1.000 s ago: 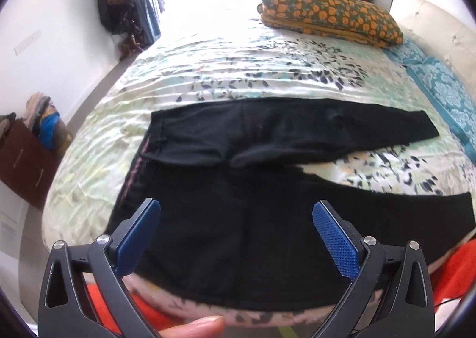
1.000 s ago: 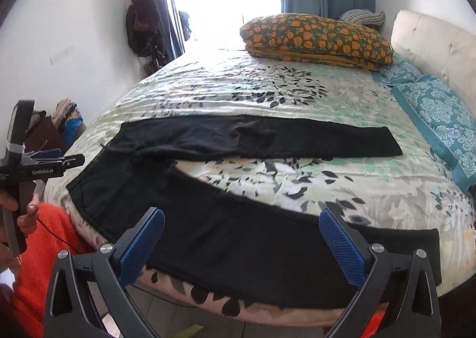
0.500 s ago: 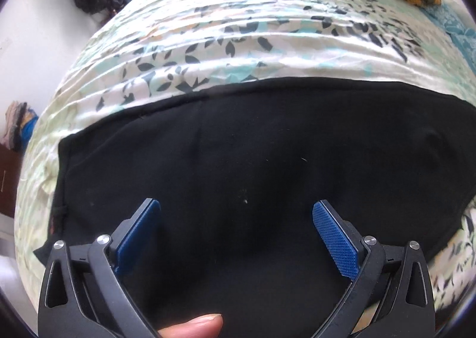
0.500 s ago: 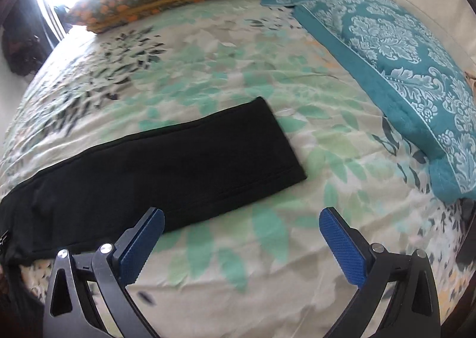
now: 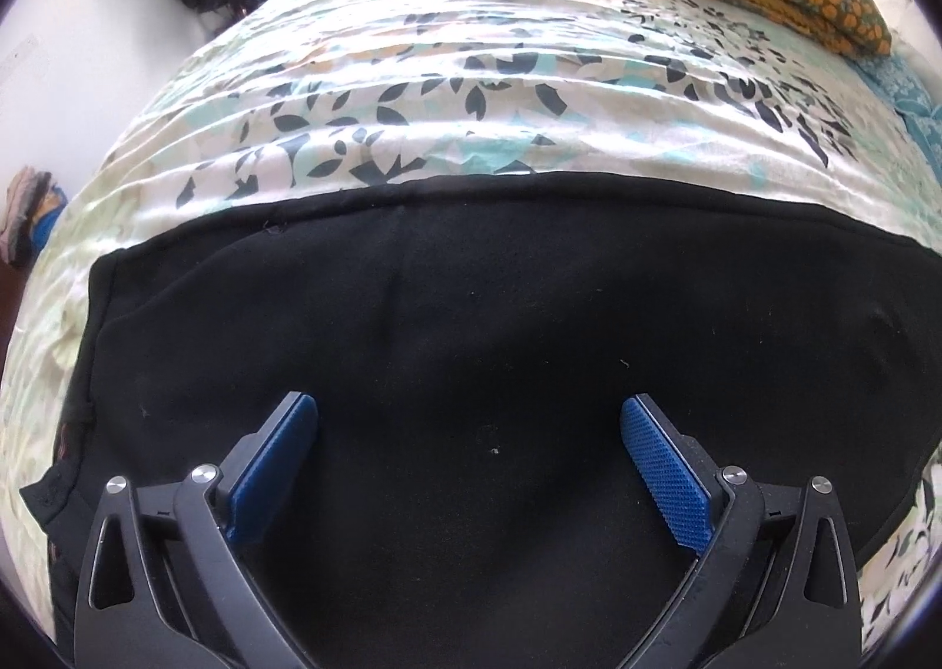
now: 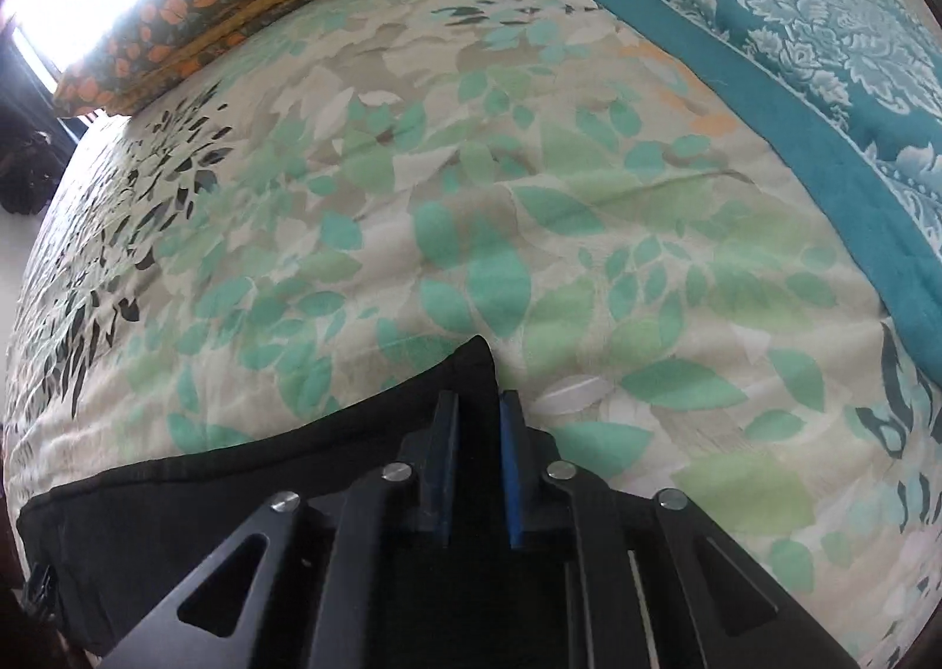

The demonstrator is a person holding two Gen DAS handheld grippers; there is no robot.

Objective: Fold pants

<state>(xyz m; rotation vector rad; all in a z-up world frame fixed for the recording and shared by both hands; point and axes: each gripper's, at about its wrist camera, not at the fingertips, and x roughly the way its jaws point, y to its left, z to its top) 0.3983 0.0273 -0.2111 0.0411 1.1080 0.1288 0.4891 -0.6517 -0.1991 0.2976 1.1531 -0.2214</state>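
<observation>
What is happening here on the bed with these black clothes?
A person is folding black pants on a bed with a leaf-print cover, using a gripper in each hand. The right gripper has just been closing, and its pads now pinch the corner of a pant leg's end. The left gripper is open, low over the wide part of the pants, gripping nothing yet. No fold is made yet.

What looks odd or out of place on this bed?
Little. The black pants are pinched up into a peak at their hem by the right hand-held gripper; the bedsheet is merely wrinkled.
</observation>
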